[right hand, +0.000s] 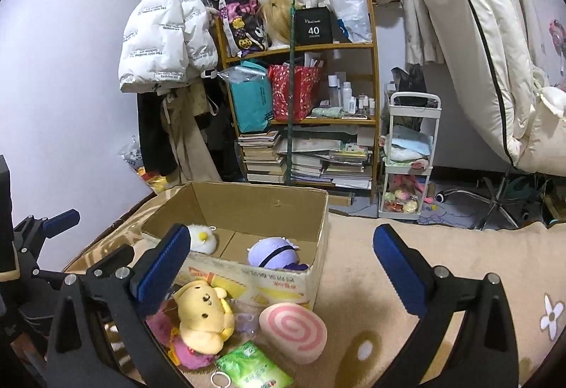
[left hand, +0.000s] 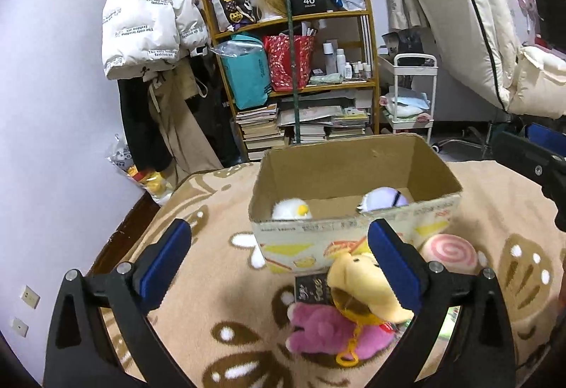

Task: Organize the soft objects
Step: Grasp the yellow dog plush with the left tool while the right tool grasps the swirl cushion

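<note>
An open cardboard box stands on the beige blanket. Inside lie a white plush and a purple plush. In front of the box lie a yellow plush, a pink plush, a pink swirl cushion and a green packet. My left gripper is open and empty, above the pile. My right gripper is open and empty, near the box front.
A wooden shelf with bags, bottles and stacked books stands behind the bed. A white jacket hangs at the left. A white trolley stands right of the shelf. The left gripper's arm shows at the left edge.
</note>
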### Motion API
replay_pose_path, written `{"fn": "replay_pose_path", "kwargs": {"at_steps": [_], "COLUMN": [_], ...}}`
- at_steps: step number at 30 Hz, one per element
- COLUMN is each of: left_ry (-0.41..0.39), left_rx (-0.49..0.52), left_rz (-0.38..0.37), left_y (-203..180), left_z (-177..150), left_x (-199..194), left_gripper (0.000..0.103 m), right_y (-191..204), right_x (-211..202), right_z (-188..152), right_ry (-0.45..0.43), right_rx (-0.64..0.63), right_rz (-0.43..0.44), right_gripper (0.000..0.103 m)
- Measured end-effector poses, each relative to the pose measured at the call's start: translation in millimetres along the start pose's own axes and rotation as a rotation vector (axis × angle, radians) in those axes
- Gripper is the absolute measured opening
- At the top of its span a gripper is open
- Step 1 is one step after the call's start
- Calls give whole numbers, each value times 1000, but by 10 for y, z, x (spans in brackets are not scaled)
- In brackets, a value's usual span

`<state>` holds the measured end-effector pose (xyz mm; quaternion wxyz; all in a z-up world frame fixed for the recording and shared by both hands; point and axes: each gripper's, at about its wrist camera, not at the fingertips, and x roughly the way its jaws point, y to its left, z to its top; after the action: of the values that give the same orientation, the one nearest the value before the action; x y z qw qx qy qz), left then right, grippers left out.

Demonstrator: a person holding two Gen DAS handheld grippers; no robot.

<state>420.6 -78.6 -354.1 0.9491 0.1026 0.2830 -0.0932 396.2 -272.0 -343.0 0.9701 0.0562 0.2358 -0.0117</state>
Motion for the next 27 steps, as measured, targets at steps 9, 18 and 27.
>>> {"fn": "replay_pose_path", "kwargs": {"at_steps": [9, 18, 27], "left_ry": [-2, 15, 38], "left_rx": [3, -5, -9], "left_rz": [9, 16, -1], "left_y": [-35, -38, -52], "left_z": [-83, -121, -149], "left_x": [-132, -79, 25], "left_gripper": [99, 99, 99], "right_y": [23, -98, -128], "right_x": [-297, -267, -122], "right_z": [-76, -180, -246], "right_ry": [-34, 10, 50], "right_rx": [22, 64, 56], "right_rz": [-29, -39, -40], "right_gripper": [103, 103, 103]}}
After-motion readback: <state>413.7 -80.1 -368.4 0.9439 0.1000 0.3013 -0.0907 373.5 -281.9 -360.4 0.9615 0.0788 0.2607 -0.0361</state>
